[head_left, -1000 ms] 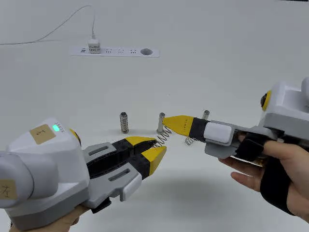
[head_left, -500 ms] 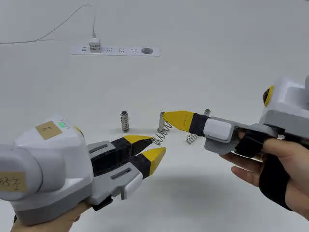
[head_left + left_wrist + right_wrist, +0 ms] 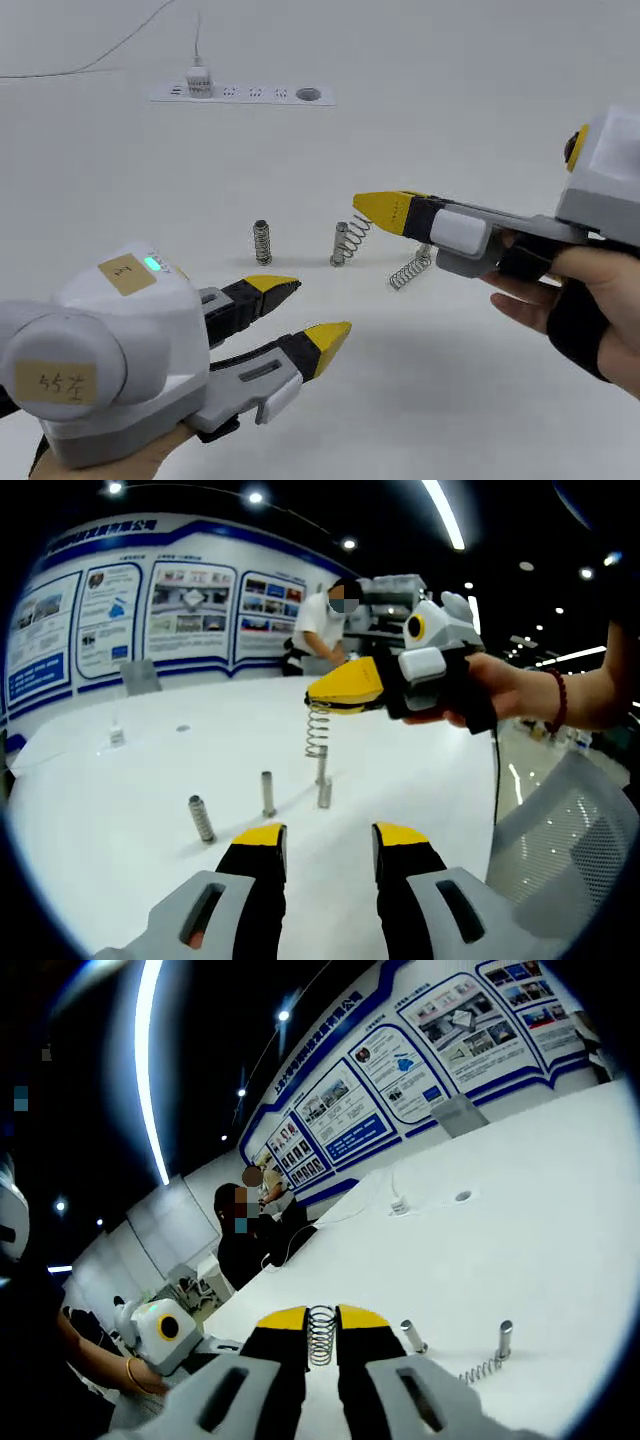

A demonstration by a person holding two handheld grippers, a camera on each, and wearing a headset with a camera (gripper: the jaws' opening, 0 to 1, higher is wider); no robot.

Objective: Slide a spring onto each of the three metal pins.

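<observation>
Spring [image 3: 355, 232] hangs pinched by its top end in my right tongs [image 3: 362, 203], its lower end near the top of the middle pin [image 3: 341, 246]. My left tongs [image 3: 322, 305] gape wide and empty over the table [image 3: 500, 120]. The left pin [image 3: 262, 242] already wears a coil, and a loose spring [image 3: 410, 270] lies flat nearby.
</observation>
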